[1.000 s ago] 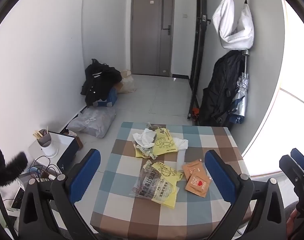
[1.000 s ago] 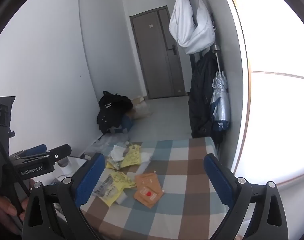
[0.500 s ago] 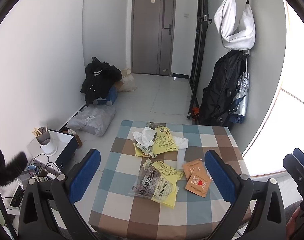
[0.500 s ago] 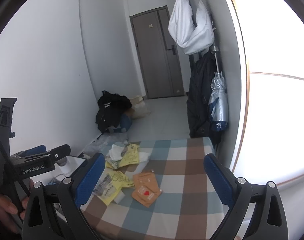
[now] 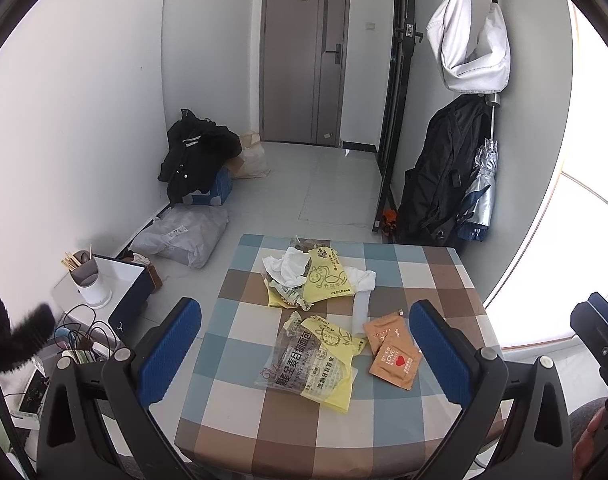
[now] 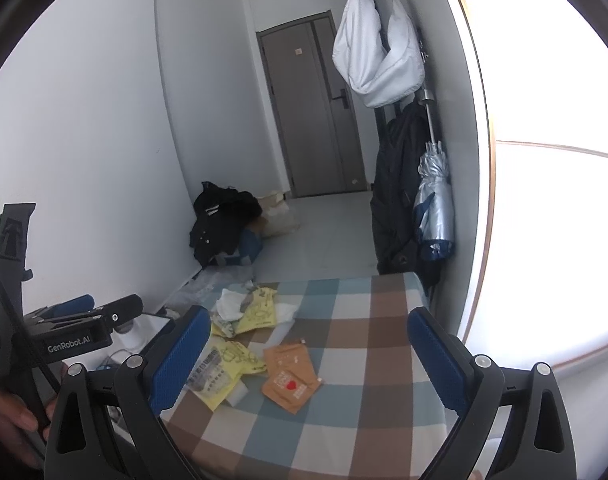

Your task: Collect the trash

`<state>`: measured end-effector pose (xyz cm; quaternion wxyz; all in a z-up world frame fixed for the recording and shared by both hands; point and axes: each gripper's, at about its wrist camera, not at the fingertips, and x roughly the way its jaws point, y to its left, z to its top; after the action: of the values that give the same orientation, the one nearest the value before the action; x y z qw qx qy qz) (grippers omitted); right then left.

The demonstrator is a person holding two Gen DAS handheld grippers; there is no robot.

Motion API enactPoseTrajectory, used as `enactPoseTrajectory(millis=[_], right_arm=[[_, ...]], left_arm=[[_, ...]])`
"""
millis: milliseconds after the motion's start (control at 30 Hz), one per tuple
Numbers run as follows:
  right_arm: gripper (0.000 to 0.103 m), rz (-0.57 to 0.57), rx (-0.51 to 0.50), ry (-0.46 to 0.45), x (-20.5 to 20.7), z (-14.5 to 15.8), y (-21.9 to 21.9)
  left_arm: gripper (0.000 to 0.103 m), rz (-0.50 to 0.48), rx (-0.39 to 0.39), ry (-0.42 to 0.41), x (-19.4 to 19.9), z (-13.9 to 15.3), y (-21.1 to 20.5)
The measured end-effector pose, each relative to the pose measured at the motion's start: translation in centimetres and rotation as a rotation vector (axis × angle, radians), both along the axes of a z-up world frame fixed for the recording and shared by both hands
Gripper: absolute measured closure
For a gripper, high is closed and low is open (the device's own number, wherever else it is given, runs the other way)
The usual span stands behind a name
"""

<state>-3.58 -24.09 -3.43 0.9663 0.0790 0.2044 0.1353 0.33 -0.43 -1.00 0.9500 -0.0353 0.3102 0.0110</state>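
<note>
1. Both our grippers, left gripper (image 5: 304,354) and right gripper (image 6: 306,354), hang wide open and hold nothing, so we judge no pick has begun.
2. Wrappers, a yellow packet (image 5: 318,364) and orange sachets (image 5: 392,350), lie mid-table on the checked tablecloth (image 5: 239,340).
3. Only the left view shows the chopstick holder (image 5: 88,280) on the left.

Checked cloth table cover (image 5: 239,332); glossy, probably plastic wrappers (image 5: 312,364).

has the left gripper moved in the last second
Yes. The left gripper has risen slightly: the door and checked table sit lower in its view.
</note>
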Motion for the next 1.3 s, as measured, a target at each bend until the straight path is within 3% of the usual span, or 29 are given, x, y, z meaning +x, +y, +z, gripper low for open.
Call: enactPoseTrajectory(millis=[1000, 1300], right_arm=[[0.003, 0.002, -0.012, 0.024, 0.5, -0.4, 0.2], [0.003, 0.019, -0.006, 0.079, 1.6, -1.3, 0.3]], left_arm=[[0.001, -0.024, -0.015, 0.021, 0.2, -0.5, -0.3], [0.001, -0.043, -0.019, 0.069, 1.0, -1.2, -0.4]])
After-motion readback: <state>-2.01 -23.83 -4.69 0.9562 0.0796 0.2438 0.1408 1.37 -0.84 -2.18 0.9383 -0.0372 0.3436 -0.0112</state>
